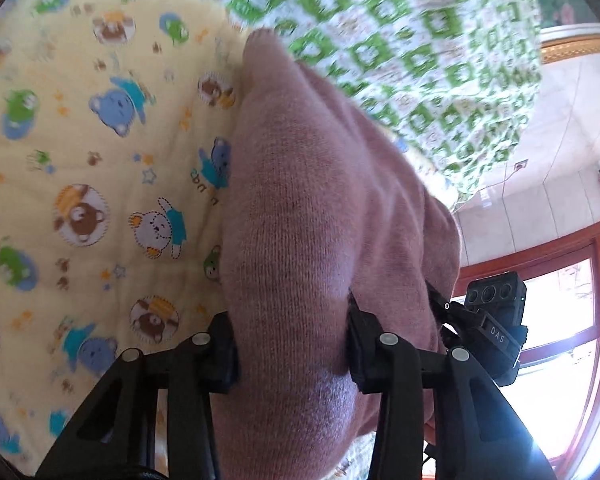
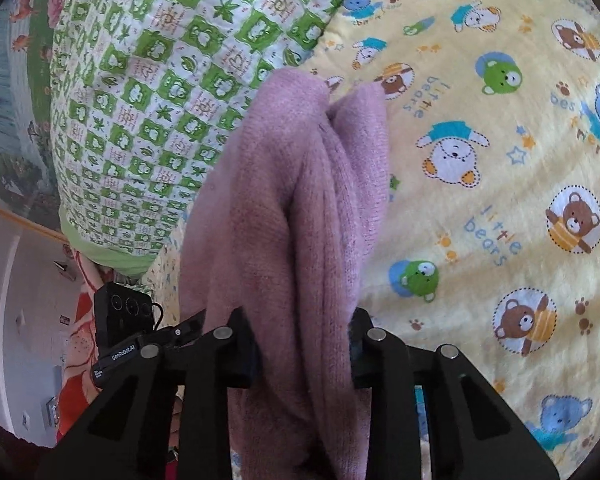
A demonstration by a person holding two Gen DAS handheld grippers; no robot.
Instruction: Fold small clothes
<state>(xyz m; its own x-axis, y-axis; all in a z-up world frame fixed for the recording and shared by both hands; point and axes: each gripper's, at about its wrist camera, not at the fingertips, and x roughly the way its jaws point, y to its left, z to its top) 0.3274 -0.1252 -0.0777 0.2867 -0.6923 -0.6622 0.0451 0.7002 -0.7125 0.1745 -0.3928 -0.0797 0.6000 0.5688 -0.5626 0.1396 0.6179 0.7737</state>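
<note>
Gripping a pink knit (image 1: 312, 216) with both tools, mid-fold by the look of it.

Left gripper (image 1: 292, 354): jaws partway closed, pads pressing a thick bunch of knit from both sides. Holding it, not fully shut because of the bulk.

Right gripper (image 2: 304, 350): same story, jaws narrowed onto a gathered, pleated bunch of the knit (image 2: 300, 208), pads biting into the fabric.

Knit hanging and stretching away from both grippers, far end reaching toward the seam where the yellow bear blanket (image 1: 100, 152) meets the green checked quilt (image 1: 400, 52). Sitting over the blanket (image 2: 500, 160), near the quilt (image 2: 160, 100). Lifted clear or dragging on the blanket: cannot tell from here.

Right gripper also showing in the left view (image 1: 488, 316), just beside the knit, so both ends being held close together.

Progress, judging only: garment picked up and bunched, no flat folded shape showing anywhere. Looking like an early or middle step, carrying or doubling the piece over. Remaining: laying it flat on the blanket, making clean folds, smoothing, letting go. No other clothes or finished pile visible in either view, so count of items done unknown.
</note>
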